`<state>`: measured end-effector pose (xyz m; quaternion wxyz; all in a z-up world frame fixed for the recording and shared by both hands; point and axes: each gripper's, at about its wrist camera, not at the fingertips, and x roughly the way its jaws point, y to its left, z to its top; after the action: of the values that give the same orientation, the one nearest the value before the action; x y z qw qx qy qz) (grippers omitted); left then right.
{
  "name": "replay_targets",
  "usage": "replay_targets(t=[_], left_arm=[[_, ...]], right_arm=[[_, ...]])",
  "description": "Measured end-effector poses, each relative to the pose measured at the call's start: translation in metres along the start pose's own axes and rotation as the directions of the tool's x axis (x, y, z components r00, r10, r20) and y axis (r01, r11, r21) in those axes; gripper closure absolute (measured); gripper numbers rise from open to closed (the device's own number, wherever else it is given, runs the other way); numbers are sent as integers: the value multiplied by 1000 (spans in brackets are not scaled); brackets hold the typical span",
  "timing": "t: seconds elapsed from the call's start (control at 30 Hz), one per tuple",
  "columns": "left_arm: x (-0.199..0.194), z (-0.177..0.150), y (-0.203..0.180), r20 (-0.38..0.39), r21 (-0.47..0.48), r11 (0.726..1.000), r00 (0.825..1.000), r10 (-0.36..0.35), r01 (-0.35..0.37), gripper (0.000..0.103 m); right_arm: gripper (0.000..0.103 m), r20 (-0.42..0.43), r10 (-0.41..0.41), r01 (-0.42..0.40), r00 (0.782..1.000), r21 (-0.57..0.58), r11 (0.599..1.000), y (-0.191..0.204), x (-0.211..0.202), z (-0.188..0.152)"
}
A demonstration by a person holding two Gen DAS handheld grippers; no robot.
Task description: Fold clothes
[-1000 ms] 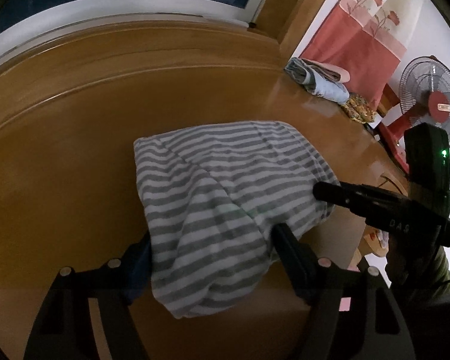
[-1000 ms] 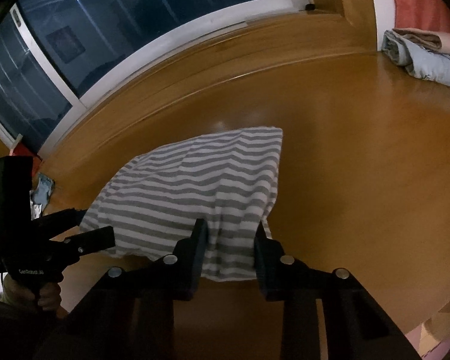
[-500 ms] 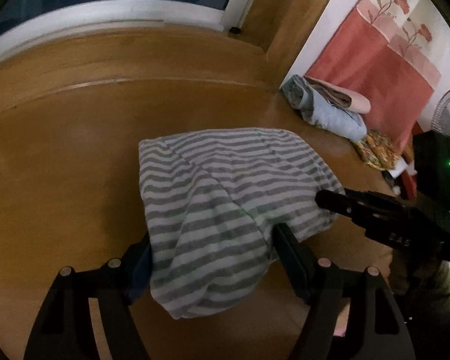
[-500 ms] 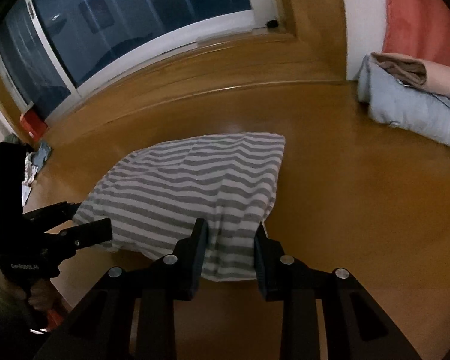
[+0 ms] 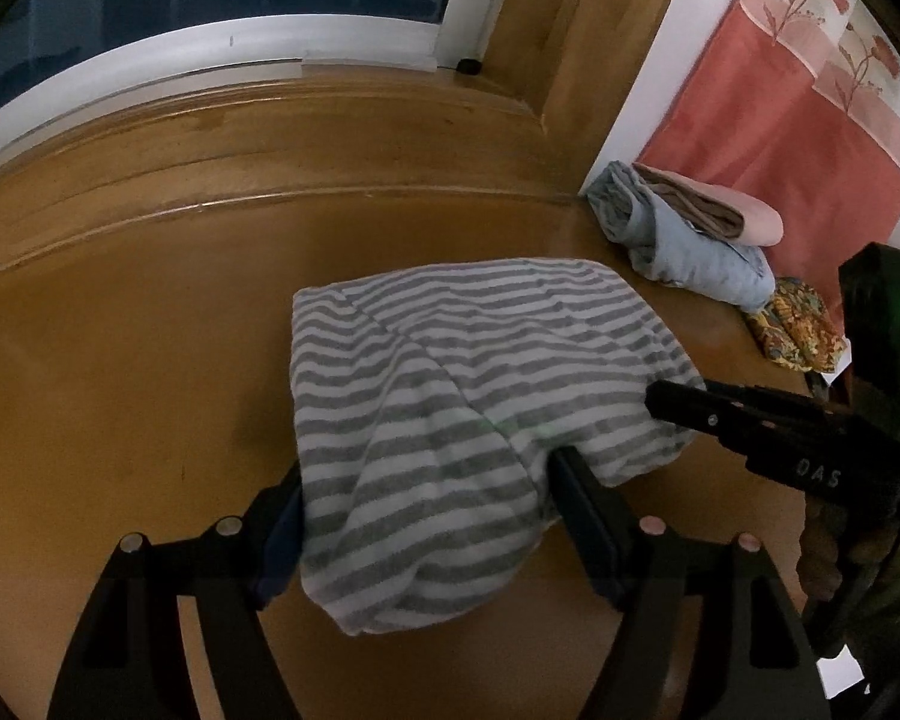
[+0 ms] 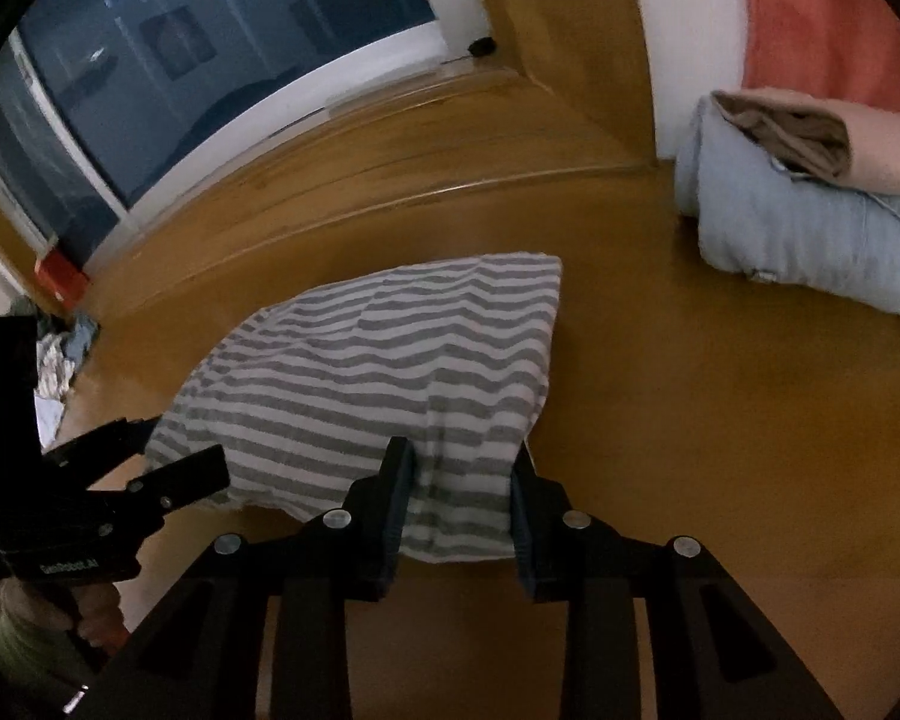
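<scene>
Fingers [image 5: 582,510] of both grippers half buried in striped garment [image 5: 450,396].

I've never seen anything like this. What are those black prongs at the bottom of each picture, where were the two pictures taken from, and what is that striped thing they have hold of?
No robot here: a person holds a two-fingered grasping tool in each hand, each carrying a wide-angle camera that looks along its fingers. One picture comes from the left tool, the other from the right tool; each view also catches the other tool off to one side. Between them is a grey-and-white striped garment, each tool clamping a bunch of its near edge, the rest draping onto the wooden surface. Further back lies a pile of folded clothes, pale blue beneath, tan and pink on top. Behind that is a dark window.
</scene>
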<state>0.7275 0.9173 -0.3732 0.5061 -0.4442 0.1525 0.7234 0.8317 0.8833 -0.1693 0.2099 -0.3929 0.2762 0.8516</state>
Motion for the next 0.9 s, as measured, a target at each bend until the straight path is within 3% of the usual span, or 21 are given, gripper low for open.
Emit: replay_targets(t=[0.17,0.3,0.43,0.57,0.73,0.9], left_arm=[[-36,3,3,73,-18,1000,997,-4,5,31],[-39,15,-5,92,15,1000,996,-11,9,31],[-13,5,-11,5,53,999,1000,12,-12,31],[8,-12,-10,-62,59,998,997,40,-36,31],[-1,-8,-7,-61,44,998,997,39,-36,31],[-37,0,-17,8,42,999,1000,7,-7,31]], right_arm=[[72,98,-45,44,994,9,999,6,-34,-5],[72,155,20,-12,988,-49,999,27,-52,-7],[72,85,13,-3,996,-122,993,45,-31,-15],[72,5,-13,14,1000,-107,994,39,-9,-32],[72,-6,-3,2,1000,-95,995,39,-12,-34],[72,50,11,-7,999,-79,997,44,-29,-27]])
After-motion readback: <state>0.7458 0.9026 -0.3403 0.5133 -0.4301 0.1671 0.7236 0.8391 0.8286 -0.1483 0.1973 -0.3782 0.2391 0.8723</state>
